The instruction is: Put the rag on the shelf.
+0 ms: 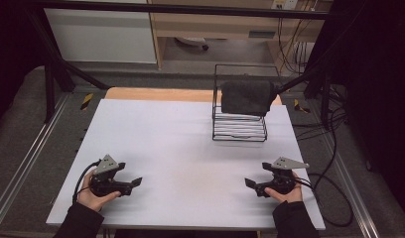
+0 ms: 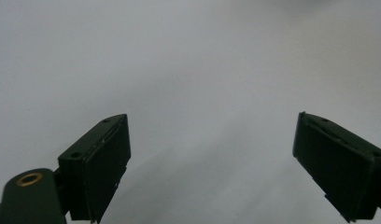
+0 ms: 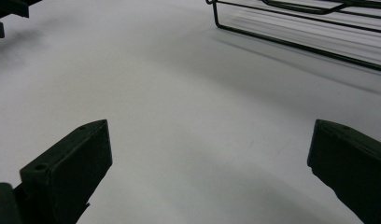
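My left gripper (image 1: pixel 135 182) rests low over the front left of the white table (image 1: pixel 180 139), held in a hand and pointing right. Its jaws stand wide apart with bare table between them (image 2: pixel 211 119). My right gripper (image 1: pixel 250 184) sits at the front right, pointing left, also open with nothing between its jaws (image 3: pixel 211 125). A black wire rack (image 1: pixel 239 130) stands at the back right of the table, and a dark cloth (image 1: pixel 246 97) hangs over its top bar. The rack's lower wires (image 3: pixel 296 44) run across the top of the right gripper view.
A wooden strip (image 1: pixel 156 94) edges the table's far side. Cables (image 1: pixel 334 198) trail off the right edge onto the floor. A black frame post (image 1: pixel 51 84) stands at the back left. The wide stretch of table between the grippers is bare white.
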Motion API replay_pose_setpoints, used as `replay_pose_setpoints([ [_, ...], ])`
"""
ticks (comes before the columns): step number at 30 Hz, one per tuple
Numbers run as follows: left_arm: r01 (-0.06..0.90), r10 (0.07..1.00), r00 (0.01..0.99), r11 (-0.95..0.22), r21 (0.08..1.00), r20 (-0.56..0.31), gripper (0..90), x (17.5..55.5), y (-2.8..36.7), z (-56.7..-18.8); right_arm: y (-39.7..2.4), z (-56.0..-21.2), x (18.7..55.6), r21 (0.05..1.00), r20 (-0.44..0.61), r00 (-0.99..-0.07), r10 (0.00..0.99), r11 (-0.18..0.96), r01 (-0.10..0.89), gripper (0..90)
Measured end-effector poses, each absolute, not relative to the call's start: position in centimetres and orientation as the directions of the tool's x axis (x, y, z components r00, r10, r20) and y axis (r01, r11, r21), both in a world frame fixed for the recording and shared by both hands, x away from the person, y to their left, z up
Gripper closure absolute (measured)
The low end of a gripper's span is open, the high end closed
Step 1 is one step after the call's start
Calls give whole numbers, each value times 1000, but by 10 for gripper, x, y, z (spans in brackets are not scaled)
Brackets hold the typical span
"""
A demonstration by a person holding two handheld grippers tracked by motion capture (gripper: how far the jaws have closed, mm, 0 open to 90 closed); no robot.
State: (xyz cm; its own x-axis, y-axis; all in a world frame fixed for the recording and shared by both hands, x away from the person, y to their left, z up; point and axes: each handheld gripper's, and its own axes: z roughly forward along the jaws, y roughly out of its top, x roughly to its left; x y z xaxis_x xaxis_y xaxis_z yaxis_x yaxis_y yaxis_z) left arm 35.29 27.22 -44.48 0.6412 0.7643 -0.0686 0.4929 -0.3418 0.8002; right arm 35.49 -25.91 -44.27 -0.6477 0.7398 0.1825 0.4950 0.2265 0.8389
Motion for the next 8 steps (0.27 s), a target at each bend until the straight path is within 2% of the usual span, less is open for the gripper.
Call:
replay_pose_setpoints([
  [8,499,767,637,-339,798,-73,113,352,275,-447,-258,-446,355,827,161,-651,741,258,499,7],
])
